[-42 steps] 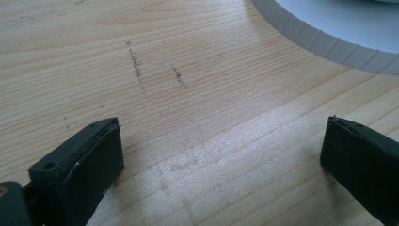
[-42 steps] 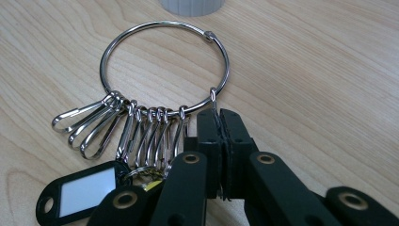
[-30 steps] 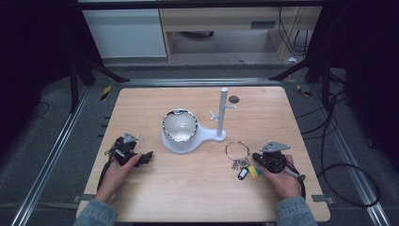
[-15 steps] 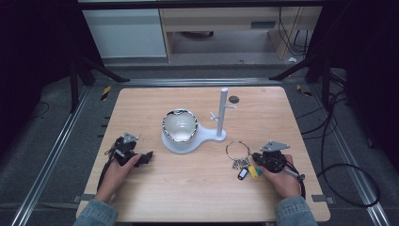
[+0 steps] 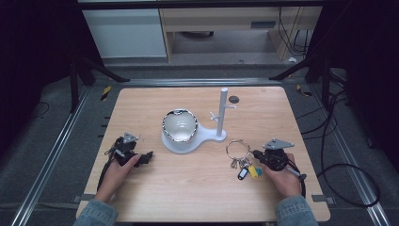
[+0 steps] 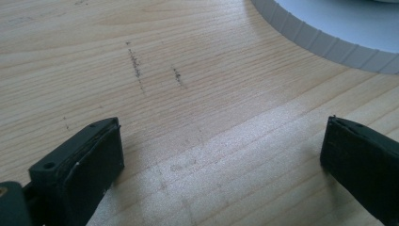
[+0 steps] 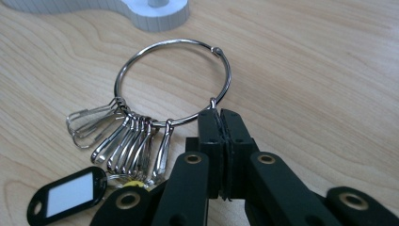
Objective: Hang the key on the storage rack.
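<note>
Ring [image 7: 173, 81] of keys pinched at its near edge by right tongs [image 7: 220, 115].

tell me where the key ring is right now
In the high view the key ring lies on the table's right side, just in front of the white stand, pinched by the right gripper.

Left gripper [image 5: 149, 155], black two-jaw tool in the person's left hand [image 5: 118, 170], lies low on the table, jaws wide apart, pointing right. Right gripper [image 5: 254, 153], black, in right hand [image 5: 282, 176], points left, jaws pressed together. Both forearms enter from below.
</note>
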Motion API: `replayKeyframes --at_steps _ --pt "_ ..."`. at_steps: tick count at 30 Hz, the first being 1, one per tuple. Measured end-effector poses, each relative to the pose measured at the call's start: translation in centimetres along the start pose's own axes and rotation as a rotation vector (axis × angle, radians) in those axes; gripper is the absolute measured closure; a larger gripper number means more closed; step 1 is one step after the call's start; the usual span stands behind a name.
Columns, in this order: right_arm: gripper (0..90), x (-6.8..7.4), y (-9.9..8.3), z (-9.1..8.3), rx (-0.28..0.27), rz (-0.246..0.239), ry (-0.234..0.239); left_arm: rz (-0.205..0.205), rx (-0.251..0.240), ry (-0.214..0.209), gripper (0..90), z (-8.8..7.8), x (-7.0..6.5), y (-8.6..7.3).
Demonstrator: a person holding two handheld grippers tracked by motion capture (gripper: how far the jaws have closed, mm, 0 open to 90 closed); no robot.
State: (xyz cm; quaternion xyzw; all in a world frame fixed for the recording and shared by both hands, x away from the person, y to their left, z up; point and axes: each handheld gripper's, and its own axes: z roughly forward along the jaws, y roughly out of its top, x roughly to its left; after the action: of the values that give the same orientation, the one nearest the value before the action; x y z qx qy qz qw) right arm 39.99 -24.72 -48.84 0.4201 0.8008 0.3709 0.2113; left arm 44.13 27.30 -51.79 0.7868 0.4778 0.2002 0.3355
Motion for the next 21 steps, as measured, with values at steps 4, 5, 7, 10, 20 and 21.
replayKeyframes --at_steps 4,5,7,10,20,21 --pt "88.7 0.2 0.4 -0.5 -0.036 0.006 -0.001 -0.003 -0.002 0.0 0.0 0.0 0.0 0.0" --pt "88.8 0.3 0.5 -0.7 -0.048 0.002 -0.001 0.0 0.0 0.0 0.0 0.0 0.0 0.0" --pt "88.8 0.4 0.7 -0.9 -0.062 0.006 0.0 -0.002 -0.002 0.0 0.0 0.0 0.0 0.0" --pt "88.8 0.6 1.2 -1.6 -0.107 0.015 0.011 -0.001 0.0 0.0 0.0 0.0 0.0 0.0" --pt "88.8 1.5 2.4 -2.9 -0.181 0.004 0.026 0.001 0.0 0.0 0.0 0.0 0.0 0.0" --pt "88.8 1.6 2.6 -3.0 -0.189 0.006 0.027 0.001 0.0 0.0 0.0 0.0 0.0 0.0"
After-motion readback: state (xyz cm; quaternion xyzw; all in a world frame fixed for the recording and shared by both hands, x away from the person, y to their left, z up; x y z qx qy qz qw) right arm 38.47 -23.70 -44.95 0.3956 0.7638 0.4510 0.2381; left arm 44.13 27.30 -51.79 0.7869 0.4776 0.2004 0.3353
